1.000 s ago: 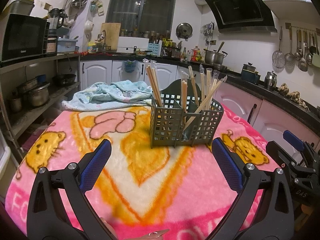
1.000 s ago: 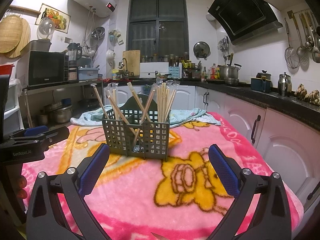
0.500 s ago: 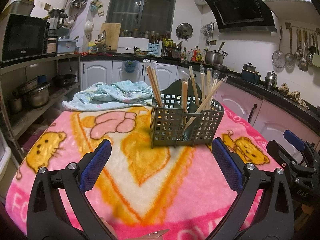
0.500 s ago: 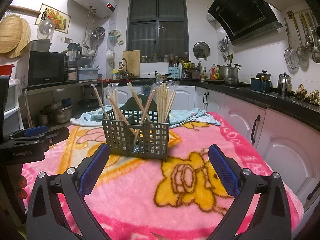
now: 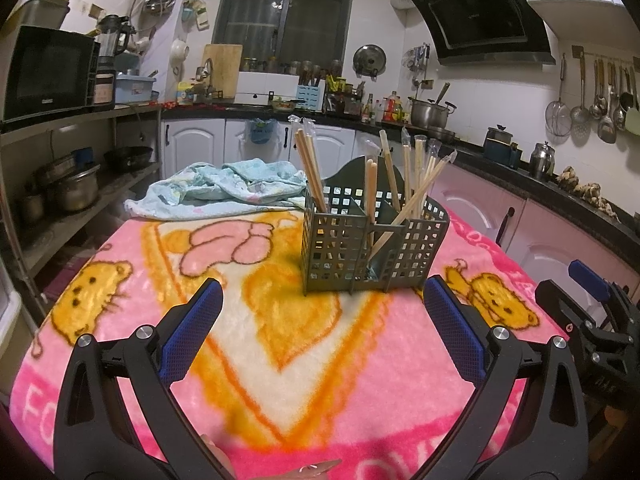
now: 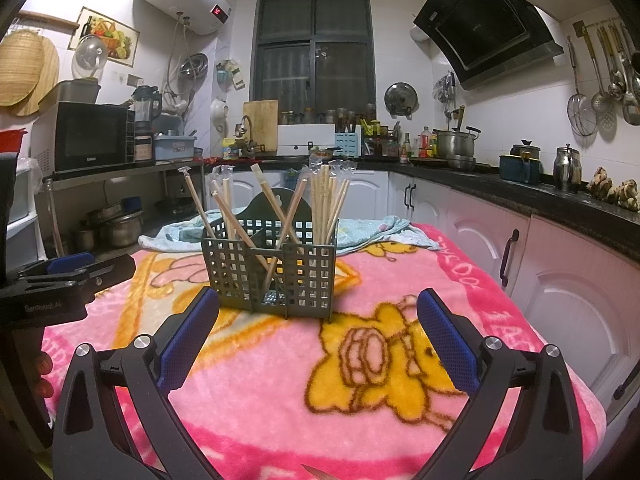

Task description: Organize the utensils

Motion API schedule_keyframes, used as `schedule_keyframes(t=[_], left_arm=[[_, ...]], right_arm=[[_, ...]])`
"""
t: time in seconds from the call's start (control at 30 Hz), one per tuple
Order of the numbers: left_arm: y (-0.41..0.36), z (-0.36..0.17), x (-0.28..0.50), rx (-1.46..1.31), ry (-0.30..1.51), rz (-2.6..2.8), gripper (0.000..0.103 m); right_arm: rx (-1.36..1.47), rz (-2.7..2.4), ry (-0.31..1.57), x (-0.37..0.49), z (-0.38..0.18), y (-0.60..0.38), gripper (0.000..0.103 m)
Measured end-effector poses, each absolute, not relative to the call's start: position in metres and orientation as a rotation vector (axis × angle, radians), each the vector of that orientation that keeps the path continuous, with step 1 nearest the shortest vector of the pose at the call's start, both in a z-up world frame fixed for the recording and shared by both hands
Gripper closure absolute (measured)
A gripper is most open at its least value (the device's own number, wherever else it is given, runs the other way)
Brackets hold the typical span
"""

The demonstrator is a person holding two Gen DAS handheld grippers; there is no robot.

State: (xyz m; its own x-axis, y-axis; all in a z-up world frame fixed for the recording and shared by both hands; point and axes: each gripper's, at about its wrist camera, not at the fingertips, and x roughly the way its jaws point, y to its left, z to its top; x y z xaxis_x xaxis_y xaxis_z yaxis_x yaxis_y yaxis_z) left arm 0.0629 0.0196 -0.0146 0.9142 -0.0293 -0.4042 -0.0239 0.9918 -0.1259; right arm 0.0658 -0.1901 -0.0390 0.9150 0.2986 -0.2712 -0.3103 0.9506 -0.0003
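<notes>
A grey-green perforated utensil caddy stands upright on the pink cartoon blanket, with several wrapped wooden chopsticks leaning in its compartments. My left gripper is open, low over the blanket's near edge, well short of the caddy, nothing between its blue pads. My right gripper is open too, empty, facing the caddy from the other side. Each gripper shows at the edge of the other's view: the right gripper, the left gripper.
A crumpled light-blue cloth lies on the table behind the caddy. Kitchen counters with pots, a microwave and open shelves ring the table. Pink cabinet doors stand close on the right.
</notes>
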Motion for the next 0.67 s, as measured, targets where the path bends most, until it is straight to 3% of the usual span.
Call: schedule_keyframes(t=[0.4,0.53,0.67], left_arm=[[0.061,-0.026,0.089,-0.222,0.51,0.084,0.011],[0.111,-0.037,0.131,-0.203,0.624,0.218,0.011],[0.155,-0.067,0.191,-0.15,0.801,0.338,0.011]], right_arm=[[-0.021,0.204,0.359,0.094,-0.039,-0.216,0.006],[0.005,0.156,0.491,0.138,-0.048,-0.246,0.006],[-0.006,0.061,0.741,0.21,-0.082,-0.279,0.006]])
